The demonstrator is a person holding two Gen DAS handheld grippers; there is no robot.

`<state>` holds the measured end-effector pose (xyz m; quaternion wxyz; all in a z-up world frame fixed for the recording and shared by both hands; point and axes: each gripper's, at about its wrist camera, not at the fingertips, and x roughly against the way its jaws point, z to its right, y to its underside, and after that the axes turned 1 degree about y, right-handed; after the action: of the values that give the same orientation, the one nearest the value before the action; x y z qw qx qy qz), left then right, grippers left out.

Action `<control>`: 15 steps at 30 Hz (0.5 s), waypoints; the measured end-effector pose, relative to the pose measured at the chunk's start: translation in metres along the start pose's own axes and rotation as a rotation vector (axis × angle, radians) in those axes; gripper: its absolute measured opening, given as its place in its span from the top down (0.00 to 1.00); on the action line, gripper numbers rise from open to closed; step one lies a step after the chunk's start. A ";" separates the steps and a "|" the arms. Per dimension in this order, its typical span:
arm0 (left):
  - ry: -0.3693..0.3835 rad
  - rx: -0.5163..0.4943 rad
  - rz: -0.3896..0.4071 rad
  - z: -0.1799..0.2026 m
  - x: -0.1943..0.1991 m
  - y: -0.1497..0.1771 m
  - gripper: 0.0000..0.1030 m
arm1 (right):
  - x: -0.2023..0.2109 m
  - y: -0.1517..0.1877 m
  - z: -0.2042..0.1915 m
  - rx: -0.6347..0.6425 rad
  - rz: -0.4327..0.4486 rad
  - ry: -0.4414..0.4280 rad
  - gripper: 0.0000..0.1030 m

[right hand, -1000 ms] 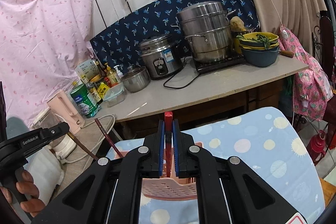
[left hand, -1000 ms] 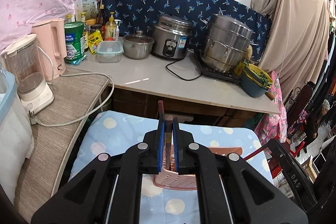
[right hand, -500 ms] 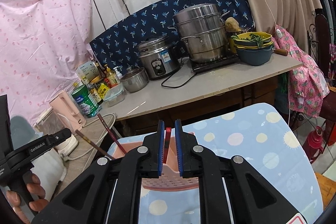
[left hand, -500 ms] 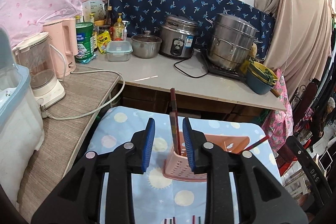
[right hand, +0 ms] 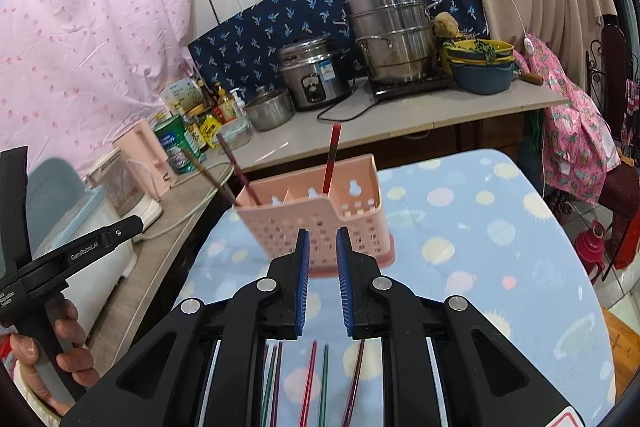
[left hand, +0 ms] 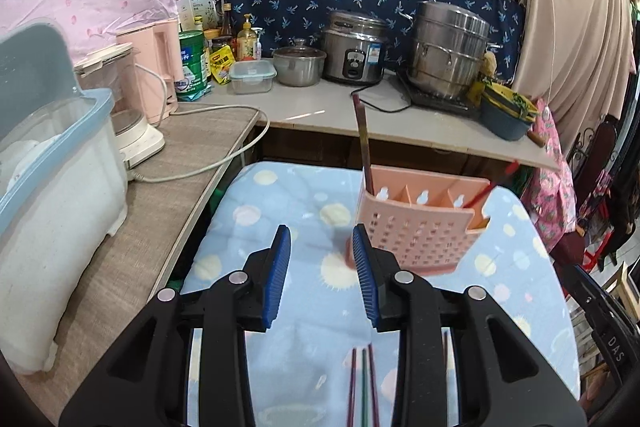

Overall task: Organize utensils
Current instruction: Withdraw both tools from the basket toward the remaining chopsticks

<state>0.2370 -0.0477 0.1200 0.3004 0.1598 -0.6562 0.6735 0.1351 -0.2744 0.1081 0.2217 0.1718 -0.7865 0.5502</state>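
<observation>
Three slim chopsticks (right hand: 330, 158) in perforated caddy (right hand: 320, 227)

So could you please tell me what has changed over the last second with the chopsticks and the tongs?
Both tongs, left and right, opened, released their chopsticks and pulled back. The dark chopstick and the red chopstick now stand free in the pink holder. The holder stayed on the dotted cloth.

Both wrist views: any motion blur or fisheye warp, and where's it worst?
Left wrist view: pink utensil basket and loose chopsticks are smeared; the counter edge bows with fisheye. Right wrist view: the basket is soft-edged, its red chopstick sharper; black vignette at the corners.
</observation>
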 end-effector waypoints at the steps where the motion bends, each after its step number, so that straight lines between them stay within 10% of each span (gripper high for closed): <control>1: -0.008 -0.009 -0.004 0.000 0.003 0.006 0.70 | 0.004 0.007 -0.001 0.001 -0.008 0.002 0.85; 15: -0.053 -0.048 -0.097 -0.008 0.027 0.083 0.70 | 0.033 0.088 -0.012 0.067 -0.103 0.041 0.85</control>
<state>0.1672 -0.0310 0.0701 0.3189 0.2018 -0.6712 0.6380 0.0646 -0.2344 0.0602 0.2598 0.2079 -0.7531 0.5675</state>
